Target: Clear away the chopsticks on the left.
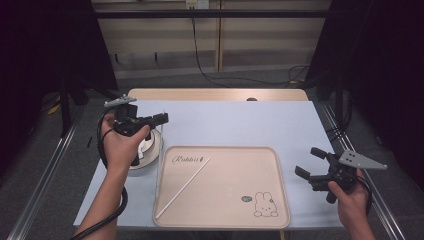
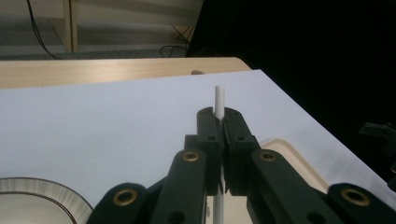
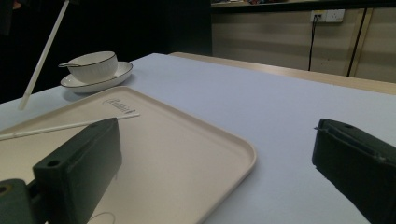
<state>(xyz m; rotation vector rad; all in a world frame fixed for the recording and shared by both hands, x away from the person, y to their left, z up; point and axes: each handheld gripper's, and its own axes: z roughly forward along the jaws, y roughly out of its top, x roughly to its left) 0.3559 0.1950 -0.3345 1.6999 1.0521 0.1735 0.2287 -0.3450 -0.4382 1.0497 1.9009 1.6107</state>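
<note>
So, starting at the left: my left gripper [image 1: 161, 119] is clenched on a thin white stick [image 2: 219, 100], which stands upright between the pads and pokes out above and below them. In the right gripper view that stick [image 3: 44, 53] hangs tilted in the air, clear of the table, just to the side of the bowl. Right under the left hand [image 1: 120, 145] sits the white bowl [image 3: 92, 65] on its saucer [image 3: 95, 80], on the pale blue table cover [image 1: 235, 122].

Just to the right of that gripper and a bit nearer to me is the beige tray [image 1: 280, 200], with a second white stick [image 1: 182, 188] lying slantwise across its left half. The rabbit drawing [image 1: 265, 205] is in its near right corner.

Well to the right of the tray, my right gripper [image 1: 306, 162] is released, jaws spread wide with nothing between them, hovering beside the tray's right edge.
</note>
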